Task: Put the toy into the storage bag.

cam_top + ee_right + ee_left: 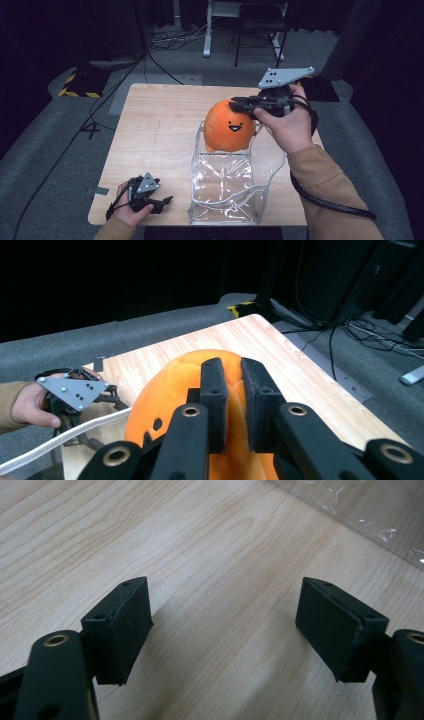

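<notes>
My right tool (232,382) is pinching the orange plush toy (229,125) above the clear bag (225,187); my left tool (225,625) is resting wide open, holding nothing, on the desk (155,130).

We see the round orange plush toy (165,390) cut off by the right gripper view's bottom edge, its face mostly hidden behind black jaws.

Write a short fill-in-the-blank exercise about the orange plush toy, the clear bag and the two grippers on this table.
1. The right gripper is shut on the ____ plush toy.
2. The toy is held at the mouth of a clear ____ bag.
3. The left gripper rests low over the wooden table with its jaws ____.
4. The face on the toy shows two dot eyes and a ____.

Missing words: orange; plastic; open; smile
</notes>
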The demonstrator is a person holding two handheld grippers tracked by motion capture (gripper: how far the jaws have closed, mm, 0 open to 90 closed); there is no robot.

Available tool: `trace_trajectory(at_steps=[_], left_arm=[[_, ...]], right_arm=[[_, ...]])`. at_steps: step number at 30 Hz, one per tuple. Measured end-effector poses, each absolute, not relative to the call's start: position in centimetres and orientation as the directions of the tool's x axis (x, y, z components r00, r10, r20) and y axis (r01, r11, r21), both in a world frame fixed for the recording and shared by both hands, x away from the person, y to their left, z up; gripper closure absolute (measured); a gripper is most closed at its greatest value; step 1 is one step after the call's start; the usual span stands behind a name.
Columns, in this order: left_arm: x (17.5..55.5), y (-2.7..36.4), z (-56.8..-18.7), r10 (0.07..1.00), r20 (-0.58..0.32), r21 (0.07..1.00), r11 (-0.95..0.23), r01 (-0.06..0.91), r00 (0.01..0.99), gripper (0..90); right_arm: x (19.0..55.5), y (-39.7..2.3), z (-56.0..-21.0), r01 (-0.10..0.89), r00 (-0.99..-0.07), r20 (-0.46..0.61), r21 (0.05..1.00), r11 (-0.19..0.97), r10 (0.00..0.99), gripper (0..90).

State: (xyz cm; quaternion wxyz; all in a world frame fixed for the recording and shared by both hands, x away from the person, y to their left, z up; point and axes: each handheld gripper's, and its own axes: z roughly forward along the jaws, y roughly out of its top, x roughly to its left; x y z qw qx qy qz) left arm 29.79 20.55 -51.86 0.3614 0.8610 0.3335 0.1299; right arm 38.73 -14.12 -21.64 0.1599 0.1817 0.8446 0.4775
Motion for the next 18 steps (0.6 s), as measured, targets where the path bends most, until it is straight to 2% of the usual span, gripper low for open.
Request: trace_trajectory(at_steps=[18], left_arm=[[29.8, 20.5, -51.9, 0.668, -0.022, 0.709, -0.515, 0.482, 0.744, 22.8]], right_arm=[[39.4, -11.8, -25.1, 0.200, -0.902, -0.056, 0.824, 0.530, 0.427, 81.1]])
